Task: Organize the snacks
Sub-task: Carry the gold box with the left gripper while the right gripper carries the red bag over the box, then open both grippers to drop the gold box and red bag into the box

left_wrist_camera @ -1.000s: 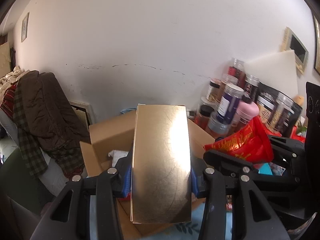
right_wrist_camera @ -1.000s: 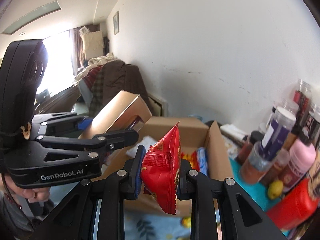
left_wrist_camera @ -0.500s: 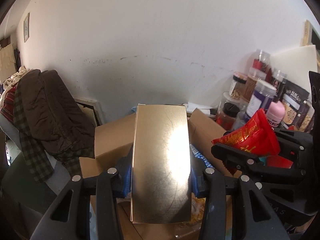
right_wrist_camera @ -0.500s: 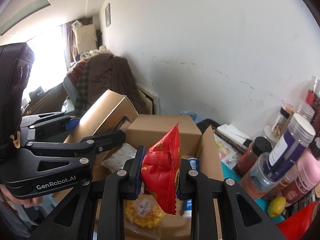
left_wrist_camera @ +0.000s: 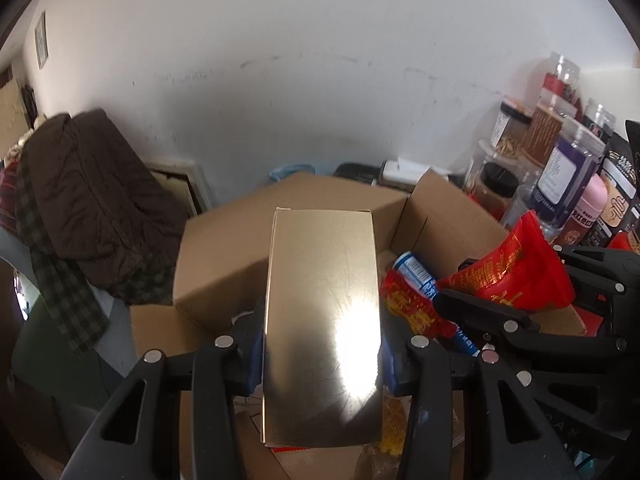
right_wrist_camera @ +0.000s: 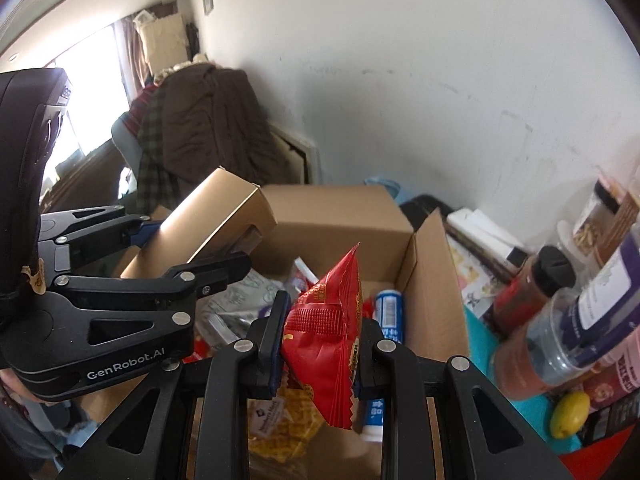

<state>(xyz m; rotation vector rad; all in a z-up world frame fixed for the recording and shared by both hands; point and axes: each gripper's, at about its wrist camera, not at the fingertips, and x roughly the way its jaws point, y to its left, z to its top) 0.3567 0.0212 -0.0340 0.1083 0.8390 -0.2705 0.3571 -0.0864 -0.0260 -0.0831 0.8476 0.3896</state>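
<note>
Gripping a shiny gold box (left_wrist_camera: 322,320) between its blue pads, the left hand-held gripper (left_wrist_camera: 320,354) holds it tilted above the open cardboard carton (right_wrist_camera: 434,280). Just beside it, the right hand-held gripper (right_wrist_camera: 318,350) is clamped tight on a red snack packet (right_wrist_camera: 332,336), which hangs over the same carton. Inside lie a yellow waffle-like snack bag (right_wrist_camera: 280,428), a blue-and-white tube (right_wrist_camera: 388,312) and what may be a silvery wrapper, too blurred to name. Jars and spice bottles (right_wrist_camera: 532,292) crowd the teal-covered desk (right_wrist_camera: 480,344) to the right, with a small lemon (right_wrist_camera: 570,414) near them.
</note>
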